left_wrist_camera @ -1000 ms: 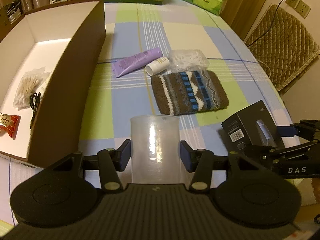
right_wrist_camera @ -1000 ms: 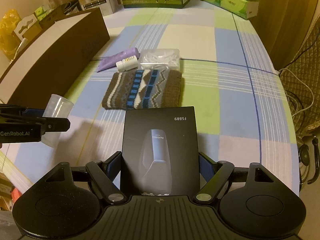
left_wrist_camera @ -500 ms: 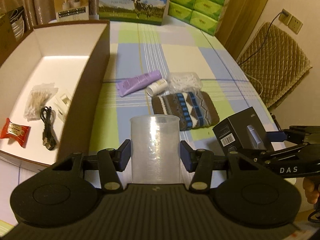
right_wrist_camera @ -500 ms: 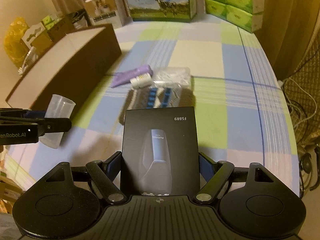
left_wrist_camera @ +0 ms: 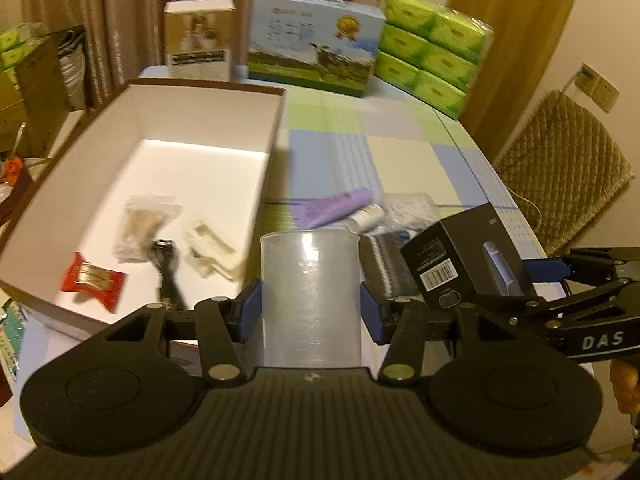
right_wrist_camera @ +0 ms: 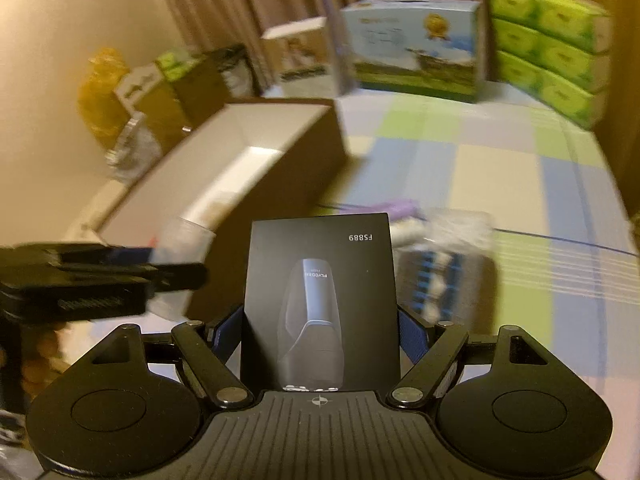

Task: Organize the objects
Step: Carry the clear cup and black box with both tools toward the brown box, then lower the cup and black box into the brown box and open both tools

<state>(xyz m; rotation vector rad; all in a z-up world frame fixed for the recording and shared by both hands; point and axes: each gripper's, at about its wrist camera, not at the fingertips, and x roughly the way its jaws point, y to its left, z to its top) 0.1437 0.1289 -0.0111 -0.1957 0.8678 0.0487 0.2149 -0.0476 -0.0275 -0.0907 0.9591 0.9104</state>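
Observation:
My left gripper (left_wrist_camera: 311, 312) is shut on a clear plastic measuring cup (left_wrist_camera: 310, 292), held upright above the table's near edge. My right gripper (right_wrist_camera: 320, 330) is shut on a black shaver box (right_wrist_camera: 320, 300) marked FS889; the same box (left_wrist_camera: 464, 260) shows at the right of the left wrist view. To the left stands an open cardboard box (left_wrist_camera: 276, 128) with a white inside, holding a red snack packet (left_wrist_camera: 94, 280), a black cable (left_wrist_camera: 168, 276) and bags of cotton swabs (left_wrist_camera: 144, 220). On the checked tablecloth (left_wrist_camera: 404, 160) lie a purple tube (left_wrist_camera: 332, 212), a small white bottle (left_wrist_camera: 366, 214), a clear bag (left_wrist_camera: 412, 208) and a knitted pouch (right_wrist_camera: 436, 280).
At the table's far end stand a milk carton box (left_wrist_camera: 316, 52), a smaller white carton (left_wrist_camera: 199, 40) and stacked green tissue packs (left_wrist_camera: 432, 60). A quilted chair (left_wrist_camera: 560, 176) sits to the right. Cartons and bags crowd the floor left of the table.
Both grippers have risen and tilted up with their loads, so the far end of the table and the open box's inside now show. The right wrist view has swung left and blurred.

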